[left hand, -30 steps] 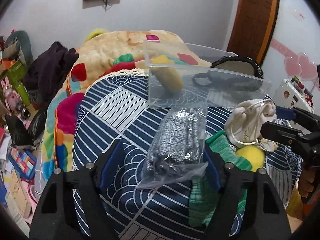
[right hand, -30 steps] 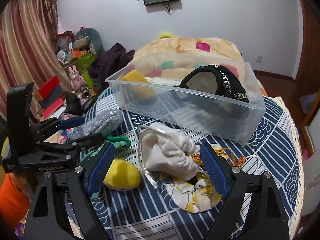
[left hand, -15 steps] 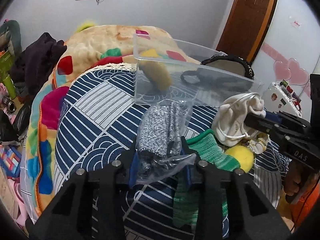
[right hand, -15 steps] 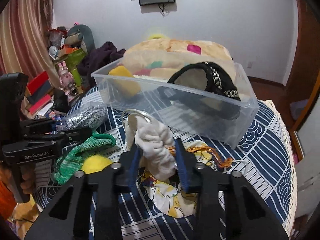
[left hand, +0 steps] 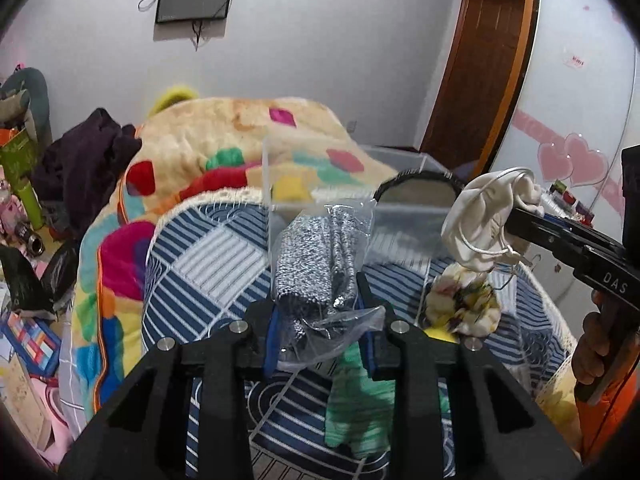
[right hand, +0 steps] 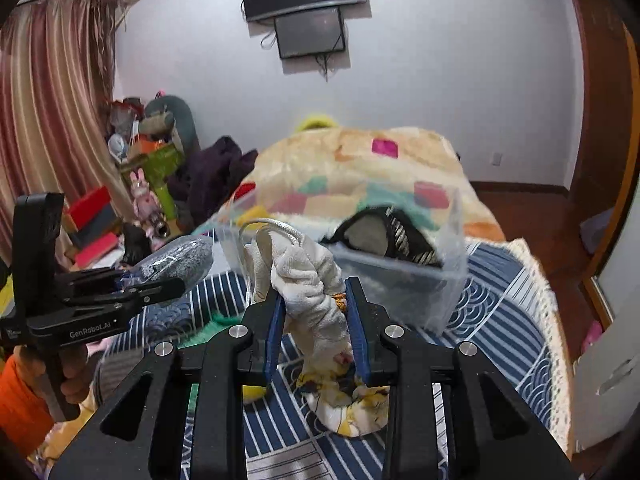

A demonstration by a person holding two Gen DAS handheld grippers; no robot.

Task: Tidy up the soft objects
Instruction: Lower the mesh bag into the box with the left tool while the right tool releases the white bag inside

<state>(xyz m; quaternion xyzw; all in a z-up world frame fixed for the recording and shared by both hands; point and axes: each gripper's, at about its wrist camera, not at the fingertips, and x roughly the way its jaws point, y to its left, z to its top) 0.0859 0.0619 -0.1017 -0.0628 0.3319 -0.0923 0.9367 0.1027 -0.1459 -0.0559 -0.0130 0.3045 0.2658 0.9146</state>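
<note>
My left gripper (left hand: 322,312) is clamping the clear plastic bag of grey knitted fabric (left hand: 316,256) near its lower end, holding it off the blue-and-white patterned bedcover (left hand: 208,256). My right gripper (right hand: 316,320) is pinching the cream cloth drawstring pouch (right hand: 304,280) around its gathered middle, and a floral yellow-and-white cloth (right hand: 348,408) is hanging below it, apparently caught up with it. Both loads are looking light and limp. The bag's film is probably slick, so I am judging that squeezing through to the knit inside is safer than gripping loose plastic. The pouch is crumpling freely, and its pale cord loop (right hand: 276,226) could snag on a rim. The clear rectangular plastic storage bin (right hand: 452,280) is sitting on the bedcover just beyond both grippers. Inside it, a black-rimmed soft item with studded trim (right hand: 388,232) is leaning toward the right end, and a yellow spongy block (left hand: 292,190) is lying toward the left end; the middle looks open. A green knitted cloth (left hand: 356,392) and a yellow round soft thing (right hand: 254,392) are lying on the bedcover below the grippers, not yet collected. I am judging both held items bound for the bin.
</note>
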